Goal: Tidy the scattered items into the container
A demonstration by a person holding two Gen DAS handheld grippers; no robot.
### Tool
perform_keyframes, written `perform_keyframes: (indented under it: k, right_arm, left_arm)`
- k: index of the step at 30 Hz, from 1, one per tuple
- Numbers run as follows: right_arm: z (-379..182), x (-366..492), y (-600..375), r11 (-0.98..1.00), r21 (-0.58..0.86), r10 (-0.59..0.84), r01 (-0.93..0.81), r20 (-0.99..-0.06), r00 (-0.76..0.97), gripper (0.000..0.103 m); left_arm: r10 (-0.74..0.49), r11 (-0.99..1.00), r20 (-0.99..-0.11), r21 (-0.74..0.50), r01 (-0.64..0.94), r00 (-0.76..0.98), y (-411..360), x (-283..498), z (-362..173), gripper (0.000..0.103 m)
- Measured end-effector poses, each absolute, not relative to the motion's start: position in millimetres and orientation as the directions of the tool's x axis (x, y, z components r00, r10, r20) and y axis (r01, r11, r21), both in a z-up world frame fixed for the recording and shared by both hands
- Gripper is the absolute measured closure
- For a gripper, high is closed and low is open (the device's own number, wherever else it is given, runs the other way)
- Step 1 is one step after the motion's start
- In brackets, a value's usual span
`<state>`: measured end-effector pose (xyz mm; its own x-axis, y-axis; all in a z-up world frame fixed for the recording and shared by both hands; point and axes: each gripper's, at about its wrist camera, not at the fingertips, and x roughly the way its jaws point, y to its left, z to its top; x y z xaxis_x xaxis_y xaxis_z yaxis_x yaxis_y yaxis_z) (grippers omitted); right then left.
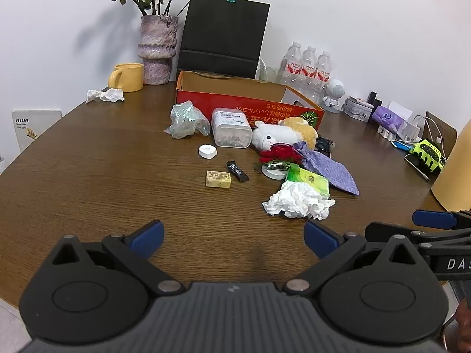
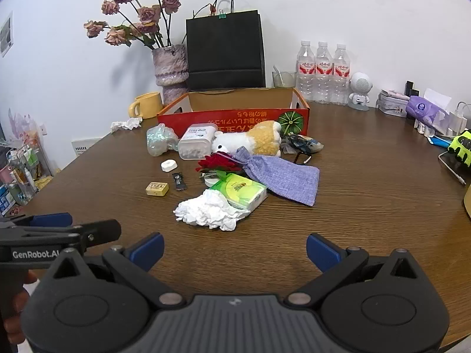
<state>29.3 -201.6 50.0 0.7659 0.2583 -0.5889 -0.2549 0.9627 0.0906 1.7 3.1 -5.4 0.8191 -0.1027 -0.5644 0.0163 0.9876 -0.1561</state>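
Observation:
An open red cardboard box [image 1: 250, 107] [image 2: 235, 117] stands at the back of the brown table. In front of it lie a plush toy [image 1: 282, 136] [image 2: 250, 142], a clear plastic jar [image 1: 231, 128] [image 2: 195, 141], a crumpled plastic bag [image 1: 185, 120], a white cap [image 1: 207, 151], a black sachet [image 1: 237, 171], a yellow eraser box [image 1: 218, 179] [image 2: 157, 189], a red flower [image 1: 279, 153], a purple cloth pouch [image 1: 329, 170] [image 2: 282, 176], a green tissue pack [image 1: 309, 179] [image 2: 241, 189] and a crumpled white tissue [image 1: 297, 200] [image 2: 209, 210]. My left gripper [image 1: 234, 236] and right gripper [image 2: 234, 250] are open and empty, both short of the pile.
A yellow mug [image 1: 128, 76], a vase of dried roses [image 1: 157, 53], a black paper bag [image 1: 223, 35] and three water bottles [image 1: 309, 70] stand behind the box. Another crumpled tissue [image 1: 106, 95] lies at the left. Small clutter and cables [image 1: 412, 135] line the right side.

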Motion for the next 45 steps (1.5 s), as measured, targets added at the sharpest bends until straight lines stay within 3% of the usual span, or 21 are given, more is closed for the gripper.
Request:
perform_keyframes:
  k: [45]
  right_arm:
    - [49.0, 24.6, -201.3, 0.961, 0.094, 0.264, -0.259, -0.588, 0.765, 0.0]
  left_arm:
    - [-0.091, 0.989, -0.571, -0.15, 0.005, 0.816, 6.1, -3.1, -6.4, 0.0]
